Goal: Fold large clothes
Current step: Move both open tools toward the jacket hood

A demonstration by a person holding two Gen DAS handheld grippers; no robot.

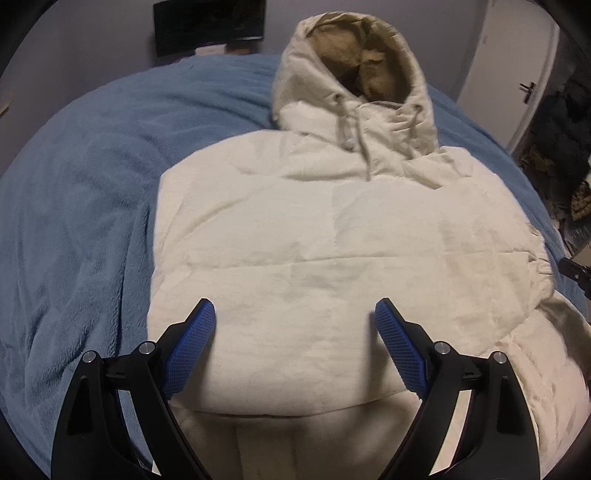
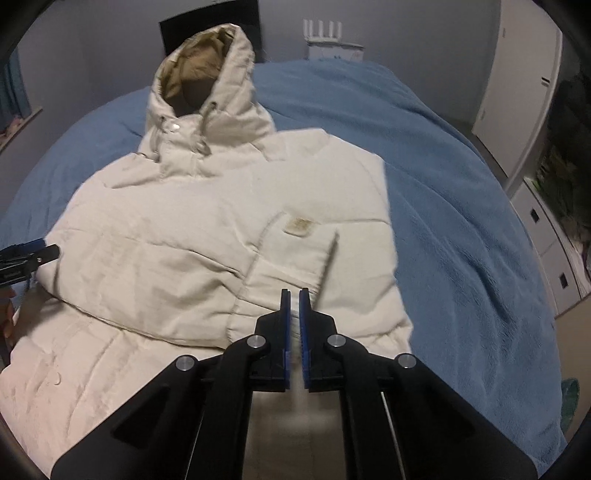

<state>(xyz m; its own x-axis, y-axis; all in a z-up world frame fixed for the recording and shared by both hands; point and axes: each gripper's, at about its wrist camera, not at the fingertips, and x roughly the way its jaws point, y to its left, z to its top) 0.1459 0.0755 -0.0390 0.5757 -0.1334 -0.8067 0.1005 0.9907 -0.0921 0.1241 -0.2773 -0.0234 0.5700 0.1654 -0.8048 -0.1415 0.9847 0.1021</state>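
A cream hooded puffer jacket [image 1: 332,229] lies front up on the blue blanket [image 1: 81,192], its hood [image 1: 354,70] at the far end. In the right wrist view one sleeve [image 2: 299,251] is folded across the chest of the jacket [image 2: 155,236]. My right gripper [image 2: 294,293] is shut to a narrow gap over that sleeve's near end, with a pinch of cream fabric between the pads. My left gripper [image 1: 295,314] hovers wide open over the jacket's lower body, with nothing between its fingers. It also shows at the left edge of the right wrist view [image 2: 29,254].
The blue blanket [image 2: 461,229] covers the bed around the jacket. White cupboards [image 2: 517,85] stand at the right and a dark screen [image 1: 210,22] sits behind the bed. A door [image 1: 509,74] and a dark pile [image 1: 565,122] are at the far right.
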